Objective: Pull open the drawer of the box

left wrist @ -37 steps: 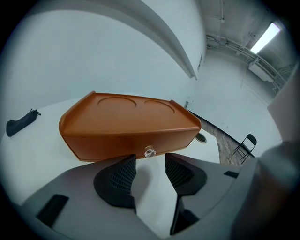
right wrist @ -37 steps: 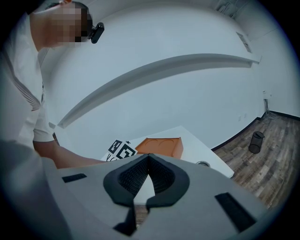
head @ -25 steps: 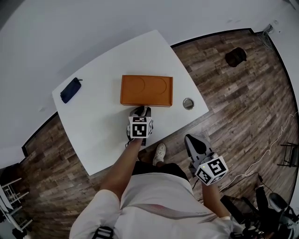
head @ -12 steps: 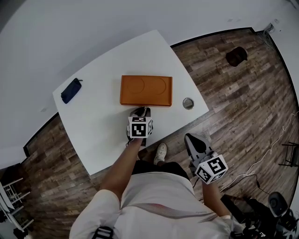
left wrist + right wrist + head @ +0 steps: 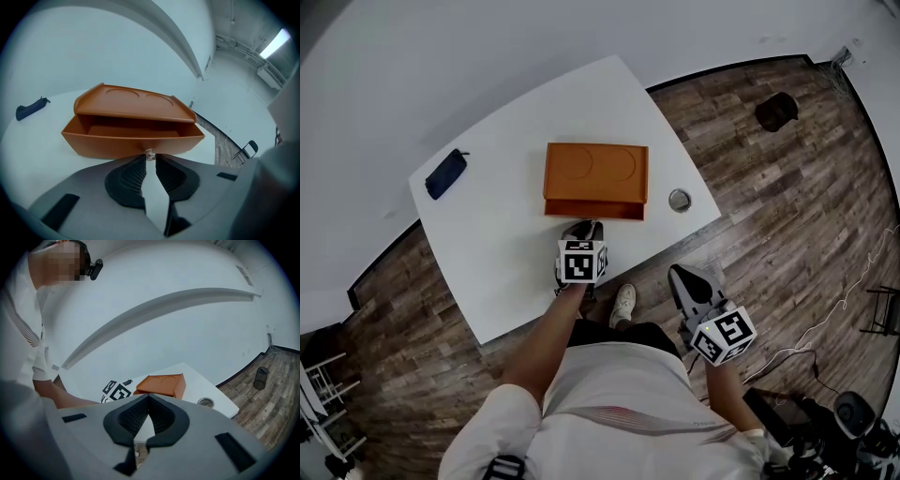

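The box [image 5: 596, 173], orange with two round hollows in its lid, sits near the middle of the white tabletop [image 5: 506, 234]. Its drawer [image 5: 133, 143] stands partly out toward the person, and its inside shows as a shallow orange tray under the lid's edge. A small shiny knob [image 5: 150, 154] juts from the middle of the drawer front. The left claw [image 5: 581, 228] has just been closing, and its ribbed pads now pinch that knob between their tips. It points steeply down at the drawer from the tabletop's near side.

The right claw [image 5: 689, 281] hangs off the near edge, over the wooden floor [image 5: 769, 187], well apart from the box. Its tips are pressed together with nothing between them.

A dark pouch [image 5: 447, 174] lies near the tabletop's far left edge. A small round tin [image 5: 679, 200] rests just right of the box. A dark bin [image 5: 775, 112] stands on the floor beyond.
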